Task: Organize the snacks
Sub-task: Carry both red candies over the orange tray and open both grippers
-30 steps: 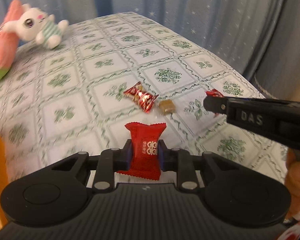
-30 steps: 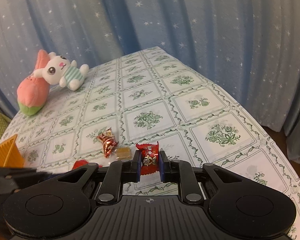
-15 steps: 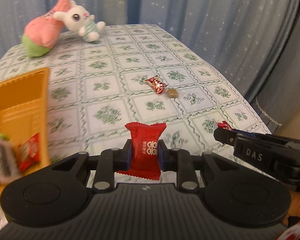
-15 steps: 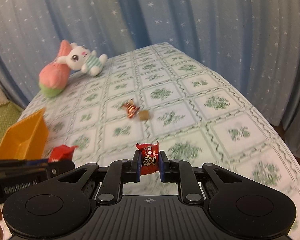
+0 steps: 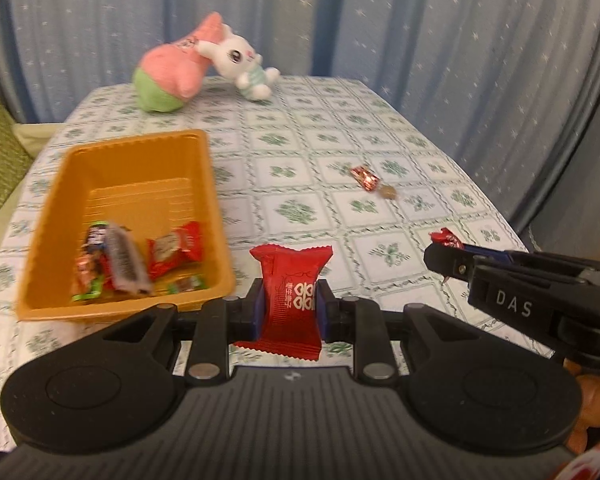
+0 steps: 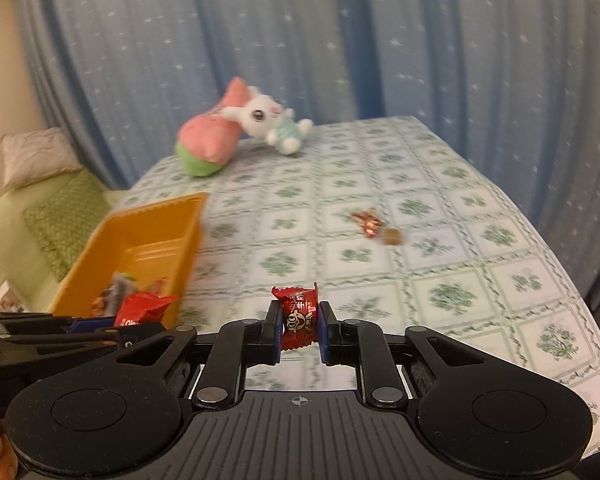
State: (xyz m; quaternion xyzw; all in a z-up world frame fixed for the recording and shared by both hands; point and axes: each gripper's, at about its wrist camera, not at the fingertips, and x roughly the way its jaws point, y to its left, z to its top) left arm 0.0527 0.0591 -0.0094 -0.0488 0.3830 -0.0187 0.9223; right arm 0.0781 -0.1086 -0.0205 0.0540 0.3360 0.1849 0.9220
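Note:
My left gripper (image 5: 290,306) is shut on a red snack packet (image 5: 290,280) with white characters, held just right of the orange tray's near corner. The orange tray (image 5: 100,156) holds several wrapped snacks (image 5: 140,256); it also shows in the right wrist view (image 6: 152,224). My right gripper (image 6: 300,330) is shut on a small red candy (image 6: 298,316) and sits to the right of the left one (image 5: 446,254). A red wrapped candy (image 5: 365,177) and a small brown candy (image 5: 388,192) lie on the cloth farther right.
A pink-and-green plush (image 5: 168,76) and a white rabbit plush (image 5: 244,64) lie at the table's far end. Blue starred curtains hang behind and to the right. The table edge drops off at the right (image 6: 572,280). A green cushion (image 6: 64,216) lies left.
Both grippers have swung left with their snacks held. The orange tray has come fully into view, and the loose candies now lie farther off to the right.

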